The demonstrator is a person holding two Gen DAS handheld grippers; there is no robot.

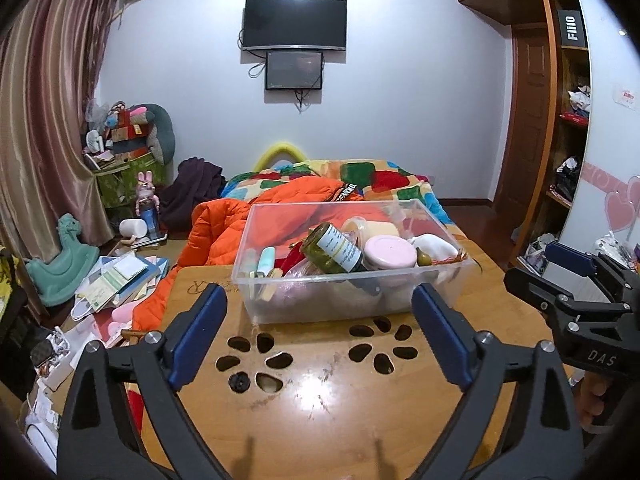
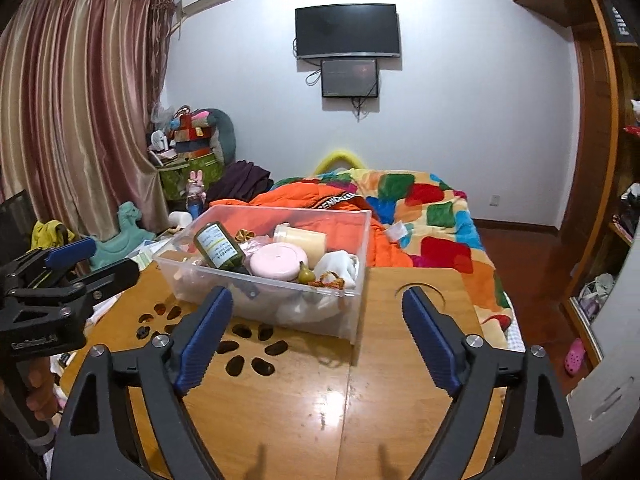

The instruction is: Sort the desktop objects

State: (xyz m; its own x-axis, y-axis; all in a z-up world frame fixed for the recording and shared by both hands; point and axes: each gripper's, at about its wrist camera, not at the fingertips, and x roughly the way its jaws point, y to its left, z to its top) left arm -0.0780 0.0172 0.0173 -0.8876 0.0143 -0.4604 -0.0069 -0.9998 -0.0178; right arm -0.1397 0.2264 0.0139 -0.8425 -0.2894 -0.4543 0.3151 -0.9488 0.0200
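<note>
One clear bin (image 1: 352, 280) holds one green jar (image 1: 331, 249), one pink lid (image 1: 390, 253); both grippers' jaws apart

Even, fairly bright indoor light, probably from a ceiling lamp overhead, throws a white glare patch on the glossy wooden table (image 1: 320, 420) just ahead of each gripper's fingers, while fisheye distortion bows the walls and black vignetting darkens every corner.
</note>
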